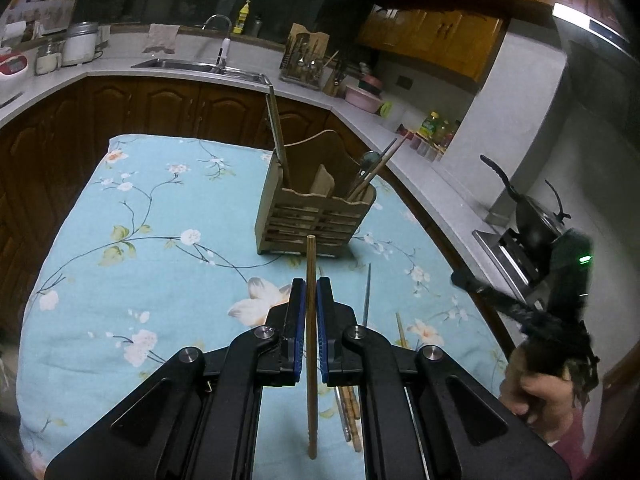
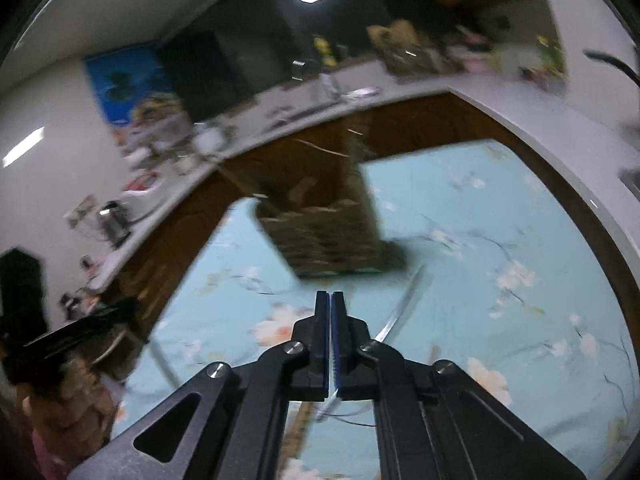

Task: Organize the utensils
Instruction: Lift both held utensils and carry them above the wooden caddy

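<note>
A wooden chopstick (image 1: 311,344) sits pinched between the blue pads of my left tongs (image 1: 311,292), running lengthwise along them: its blunt tip projects past the fingertips toward the holder, and its other end trails back between the black linkage arms. It is lifted clear of the cloth.

Ahead of that tip stands the wooden utensil holder (image 1: 316,216), a slatted box on the floral blue tablecloth (image 1: 140,240). One tall flat-handled utensil (image 1: 278,136) leans in its left compartment; a wooden spatula (image 1: 322,182) occupies the middle; several chopsticks (image 1: 376,172) and a spoon lean out of the right compartment.

On the cloth just right of my left tongs lies a metal chopstick (image 1: 367,296), and beside it a wooden one (image 1: 401,330). More sticks (image 1: 349,412) lie under the linkage, partly hidden.

My right tongs (image 2: 330,298) are nearly pressed together, only a thin slit between the pads. In the blurred right wrist view I cannot tell whether they grip anything; a thin metal piece (image 2: 400,312) shows just right of them, and a similar sliver appears below the pads. From the left wrist view the right tool (image 1: 520,308) appears at the table's right edge, a hand (image 1: 532,394) around its grip.

The holder (image 2: 328,236) appears smeared ahead of the right tongs.
</note>
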A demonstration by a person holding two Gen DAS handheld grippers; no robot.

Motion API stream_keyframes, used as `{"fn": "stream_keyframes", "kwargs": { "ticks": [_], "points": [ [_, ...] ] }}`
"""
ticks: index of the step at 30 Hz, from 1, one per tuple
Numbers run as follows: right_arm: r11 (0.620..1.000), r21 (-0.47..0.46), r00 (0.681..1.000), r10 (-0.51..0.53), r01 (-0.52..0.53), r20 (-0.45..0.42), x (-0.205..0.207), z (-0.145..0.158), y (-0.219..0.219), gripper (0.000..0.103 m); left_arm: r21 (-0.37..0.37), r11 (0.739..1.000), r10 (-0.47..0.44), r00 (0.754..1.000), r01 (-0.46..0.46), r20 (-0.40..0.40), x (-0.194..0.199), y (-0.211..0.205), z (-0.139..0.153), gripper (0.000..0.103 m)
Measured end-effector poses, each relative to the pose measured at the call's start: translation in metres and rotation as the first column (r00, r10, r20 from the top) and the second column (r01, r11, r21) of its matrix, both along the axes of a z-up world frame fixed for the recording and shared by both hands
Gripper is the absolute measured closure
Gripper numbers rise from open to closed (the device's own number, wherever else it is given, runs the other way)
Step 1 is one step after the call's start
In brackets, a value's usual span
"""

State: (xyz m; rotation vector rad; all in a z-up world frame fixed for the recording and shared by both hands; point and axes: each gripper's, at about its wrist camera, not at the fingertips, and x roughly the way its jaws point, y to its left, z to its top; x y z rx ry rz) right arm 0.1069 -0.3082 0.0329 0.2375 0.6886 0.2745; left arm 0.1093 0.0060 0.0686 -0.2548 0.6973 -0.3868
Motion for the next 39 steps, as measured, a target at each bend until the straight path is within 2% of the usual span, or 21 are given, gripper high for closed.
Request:
{"fn": "stream_keyframes", "kwargs": {
  "ticks": [2, 3, 6, 10, 14, 18, 19, 21, 24, 27, 31, 39],
  "points": [
    [0.998, -0.053, 0.997, -0.046, 0.042, -0.064, 0.009, -0.020, -0.009, 0.077, -0.003, 1.000, 0.000, 1.000, 0.000, 0.000, 0.000, 0.001, 0.000, 0.099],
    [0.995, -0.083, 0.994, -0.069, 0.061, -0.091, 0.012, -0.034, -0.012, 0.076, -0.005, 1.000, -0.001, 1.000, 0.001, 0.000, 0.001, 0.001, 0.000, 0.099],
    [0.990, -0.120, 0.979, -0.099, 0.078, -0.180, 0.021, -0.072, -0.018, 0.076, -0.015, 1.000, -0.005, 1.000, 0.005, -0.001, 0.001, 0.002, -0.001, 0.099],
    [0.980, -0.169, 0.962, -0.141, 0.103, -0.234, 0.032, -0.103, -0.017, 0.076, -0.014, 1.000, -0.014, 1.000, 0.014, -0.008, 0.002, 0.000, -0.001, 0.099],
    [0.968, -0.227, 0.962, -0.155, 0.104, -0.223, 0.041, -0.114, -0.010, 0.077, -0.014, 1.000, -0.016, 1.000, 0.016, -0.009, 0.003, 0.000, -0.001, 0.099],
    [0.937, -0.341, 0.967, -0.152, 0.075, -0.203, 0.048, -0.117, 0.007, 0.082, -0.018, 1.000, -0.015, 1.000, 0.015, -0.013, 0.004, 0.000, -0.001, 0.099],
    [0.936, -0.348, 0.969, -0.140, 0.062, -0.204, 0.048, -0.116, 0.010, 0.094, -0.019, 1.000, -0.015, 1.000, 0.015, -0.012, 0.003, 0.000, -0.001, 0.099],
    [0.940, -0.337, 0.969, -0.131, 0.054, -0.210, 0.047, -0.114, 0.010, 0.096, -0.019, 1.000, -0.015, 1.000, 0.014, -0.014, 0.004, 0.000, -0.001, 0.099],
    [0.965, -0.259, 0.967, -0.109, 0.048, -0.229, 0.044, -0.110, 0.003, 0.098, -0.023, 1.000, -0.014, 1.000, 0.014, -0.012, 0.003, 0.001, 0.001, 0.099],
    [0.981, -0.192, 0.975, -0.082, 0.041, -0.208, 0.036, -0.097, 0.002, 0.098, -0.028, 1.000, -0.015, 1.000, 0.015, -0.001, 0.000, 0.002, 0.005, 0.099],
    [0.994, -0.109, 0.991, -0.044, 0.030, -0.126, 0.016, -0.058, 0.000, 0.098, -0.029, 0.999, -0.016, 1.000, 0.016, 0.020, -0.005, 0.004, 0.013, 0.099],
    [0.999, -0.041, 0.997, 0.009, -0.006, 0.071, -0.009, 0.024, 0.009, 0.098, -0.025, 1.000, -0.011, 0.998, 0.012, 0.069, -0.013, 0.006, 0.034, 0.099]
  ]
}}
